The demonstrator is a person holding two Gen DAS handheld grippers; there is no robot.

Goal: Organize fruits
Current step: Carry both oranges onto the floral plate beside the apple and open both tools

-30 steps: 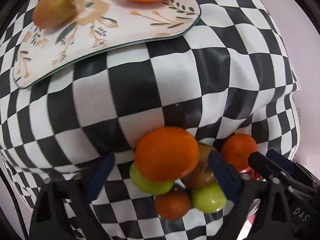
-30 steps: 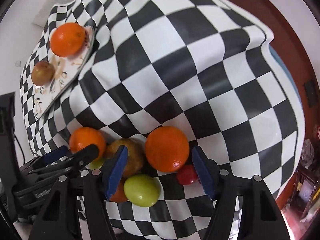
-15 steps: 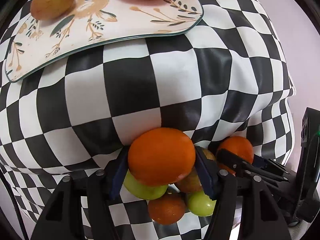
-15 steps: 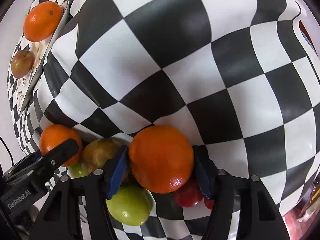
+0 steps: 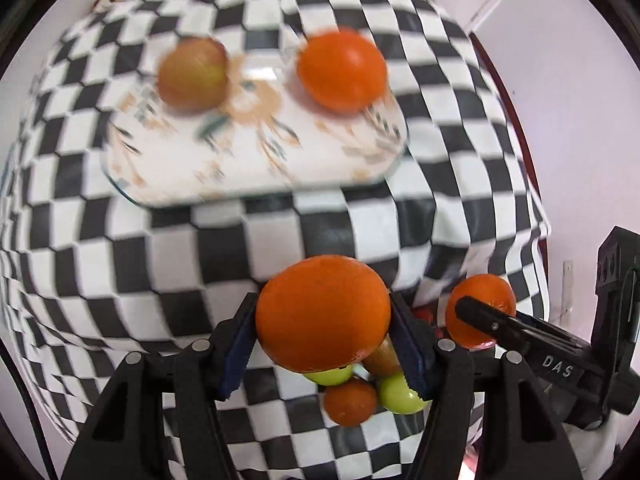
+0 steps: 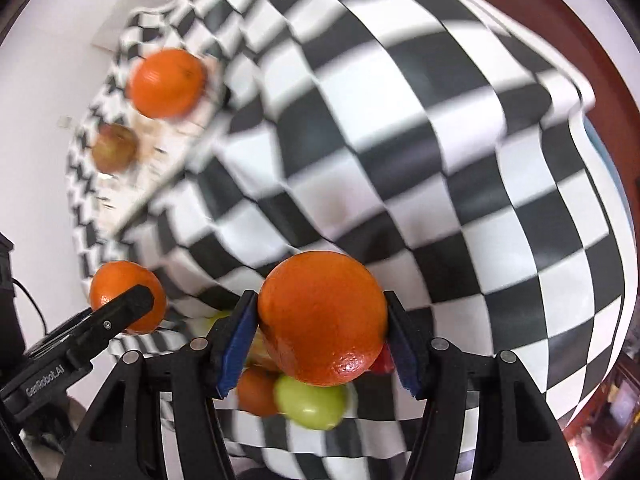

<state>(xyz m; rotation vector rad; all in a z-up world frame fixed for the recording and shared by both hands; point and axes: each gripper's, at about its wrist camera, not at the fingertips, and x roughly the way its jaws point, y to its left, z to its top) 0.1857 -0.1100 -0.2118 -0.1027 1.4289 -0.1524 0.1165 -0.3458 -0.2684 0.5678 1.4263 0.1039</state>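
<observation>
My left gripper (image 5: 322, 300) is shut on a big orange (image 5: 320, 324), held above the checkered cloth (image 5: 120, 264). To its right, a black finger (image 5: 486, 320) of the right gripper crosses a second orange (image 5: 480, 300). In the right wrist view my right gripper (image 6: 320, 298) is shut on that orange (image 6: 324, 328), lifted off the fruit pile. Farther back, a floral plate (image 5: 256, 168) carries an apple (image 5: 193, 74) and another orange (image 5: 342, 72).
Under the grippers lie green fruits (image 5: 400, 396), a small orange-red fruit (image 5: 350, 400) and a brownish fruit (image 5: 386, 356). The right wrist view shows a green fruit (image 6: 310, 402) and something red (image 6: 382, 360). The cloth drops off at the table's right edge (image 5: 536, 208).
Both grippers closed on their oranges and rose from the pile, the left one more. The plate, earlier at the top edge of the left view, now shows whole.
</observation>
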